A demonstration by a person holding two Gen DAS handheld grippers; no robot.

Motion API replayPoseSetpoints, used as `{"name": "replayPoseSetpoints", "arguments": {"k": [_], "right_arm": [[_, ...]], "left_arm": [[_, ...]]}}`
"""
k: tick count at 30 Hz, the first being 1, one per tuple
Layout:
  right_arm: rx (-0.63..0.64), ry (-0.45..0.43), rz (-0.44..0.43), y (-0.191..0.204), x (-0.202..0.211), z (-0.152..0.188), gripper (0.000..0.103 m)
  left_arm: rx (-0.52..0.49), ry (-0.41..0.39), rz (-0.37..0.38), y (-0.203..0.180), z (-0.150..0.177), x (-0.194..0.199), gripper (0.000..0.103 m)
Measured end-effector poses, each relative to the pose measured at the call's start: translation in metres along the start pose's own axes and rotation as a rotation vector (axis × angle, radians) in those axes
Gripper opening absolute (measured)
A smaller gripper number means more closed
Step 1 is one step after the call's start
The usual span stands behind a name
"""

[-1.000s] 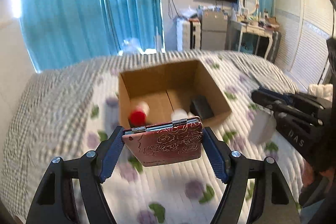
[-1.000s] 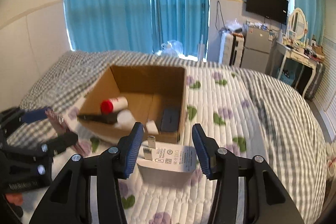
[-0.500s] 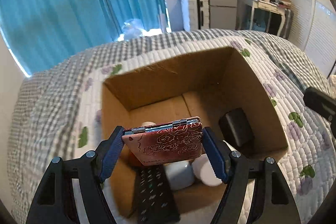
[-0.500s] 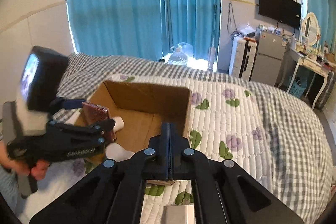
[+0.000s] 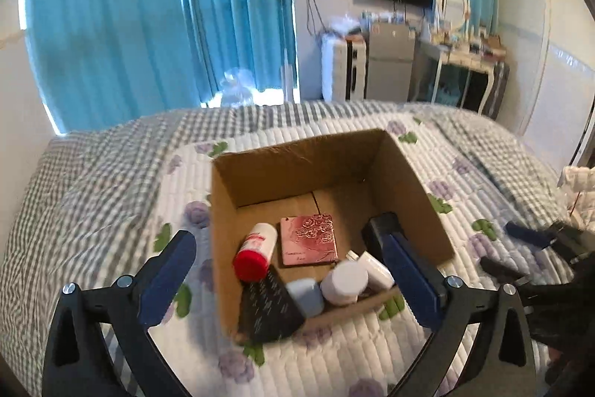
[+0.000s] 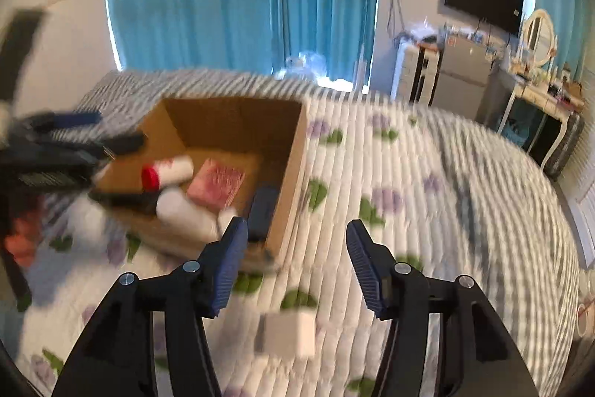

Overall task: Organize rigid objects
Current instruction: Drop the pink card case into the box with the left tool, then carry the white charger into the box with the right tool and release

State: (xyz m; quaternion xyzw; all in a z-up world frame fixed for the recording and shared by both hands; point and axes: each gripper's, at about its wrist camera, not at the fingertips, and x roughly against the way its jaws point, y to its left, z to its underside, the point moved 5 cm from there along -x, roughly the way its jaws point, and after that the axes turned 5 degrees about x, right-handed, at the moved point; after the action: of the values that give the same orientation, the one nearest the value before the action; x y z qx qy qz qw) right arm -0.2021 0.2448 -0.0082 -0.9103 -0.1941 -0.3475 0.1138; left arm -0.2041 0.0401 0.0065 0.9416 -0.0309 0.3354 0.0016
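The left hand-held gripper point(image 5: 288, 270) is being held wide apart above the cardboard box point(image 5: 416, 188). The right hand-held gripper point(image 6: 296, 257) is being held apart above the white charger point(image 6: 288, 332), beside the box.

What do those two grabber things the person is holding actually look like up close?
Both are alike. The left gripper and the right gripper each have two angular black plastic arms with triangular cut-outs, joined by round silver screws. Every arm ends in a dark blue finger pad with fine ridges. No cables, sleeves or readable markings show here.
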Motion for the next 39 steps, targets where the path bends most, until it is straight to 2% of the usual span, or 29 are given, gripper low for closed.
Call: {"name": "replayPoseSetpoints", "arguments": {"k": [2,6,9,11,16,22,24,26,30,33,39], "right_arm": [[-0.004,0.057,-0.007,0.007,-0.007,0.021,0.063],[0.028,0.203,0.014,0.024,-0.036,0.064,0.063],[0.105,0.299,0.072,0.036,-0.062,0.084,0.063],[0.109,0.325,0.087,0.037,-0.072,0.095,0.064],[0.098,0.334,0.139,0.033,-0.082,0.104,0.064],[0.082,0.34,0.157,0.034,-0.089,0.108,0.064],[0.095,0.342,0.169,0.036,-0.089,0.109,0.062],[0.12,0.349,0.195,0.038,-0.09,0.111,0.052],[0.147,0.341,0.22,0.04,-0.087,0.116,0.052],[0.136,0.327,0.206,0.042,-0.08,0.117,0.052],[0.089,0.242,0.108,0.059,-0.043,0.105,0.051]], "left_arm": [[0.01,-0.026,-0.015,0.007,0.013,0.018,0.102],[0.024,-0.037,-0.033,0.017,0.047,0.036,0.102],[0.051,-0.026,-0.031,0.023,0.072,0.036,0.102],[0.063,-0.004,-0.022,0.025,0.085,0.026,0.102],[0.09,0.082,-0.03,0.032,0.117,-0.005,0.102],[0.107,0.12,-0.052,0.03,0.136,-0.016,0.102],[0.099,0.123,-0.058,0.028,0.139,-0.018,0.102],[0.104,0.133,-0.051,0.028,0.142,-0.021,0.102],[0.095,0.133,-0.076,0.028,0.146,-0.023,0.102],[0.099,0.129,-0.078,0.03,0.146,-0.023,0.102],[0.117,0.115,-0.077,0.035,0.141,-0.016,0.102]]}}
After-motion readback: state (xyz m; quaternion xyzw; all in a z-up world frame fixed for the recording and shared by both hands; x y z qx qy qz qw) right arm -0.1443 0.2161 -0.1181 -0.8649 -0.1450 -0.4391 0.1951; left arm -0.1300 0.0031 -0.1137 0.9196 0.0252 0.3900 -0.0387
